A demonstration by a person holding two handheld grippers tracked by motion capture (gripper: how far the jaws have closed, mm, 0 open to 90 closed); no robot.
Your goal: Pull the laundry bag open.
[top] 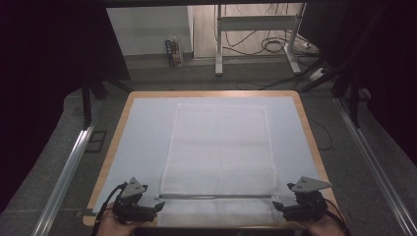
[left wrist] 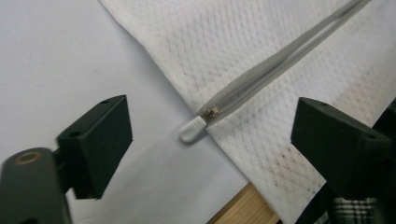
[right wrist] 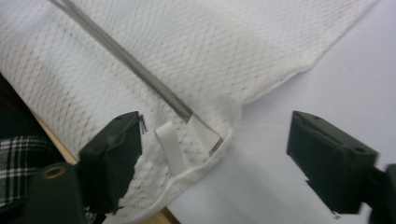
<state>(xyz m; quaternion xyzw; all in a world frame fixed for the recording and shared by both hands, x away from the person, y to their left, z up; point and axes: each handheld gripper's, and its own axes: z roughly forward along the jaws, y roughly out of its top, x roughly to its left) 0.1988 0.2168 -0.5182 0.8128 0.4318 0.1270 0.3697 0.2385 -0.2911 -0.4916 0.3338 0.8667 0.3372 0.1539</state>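
Now mesh bag (top: 219, 147) lies flat mid-table on the sheet (top: 142, 132), zip (top: 216, 196) running along near edge. L gripper (top: 158, 208) jaws wide apart, empty, straddling white zip pull (left wrist: 192, 129) at bag's corner, prob. lined up to pinch it. R gripper (top: 276, 206) likewise agape, nothing held, framing the white tab (right wrist: 170, 148) at opp. corner, likely to pin the bag while zip runs.

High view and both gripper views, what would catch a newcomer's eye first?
A white mesh bag lies flat mid-table on a pale blue mat, a grey zipper crossing its near end. The left gripper and right gripper flank that zipper's ends, jaws open. The white zipper pull lies between the left jaws.
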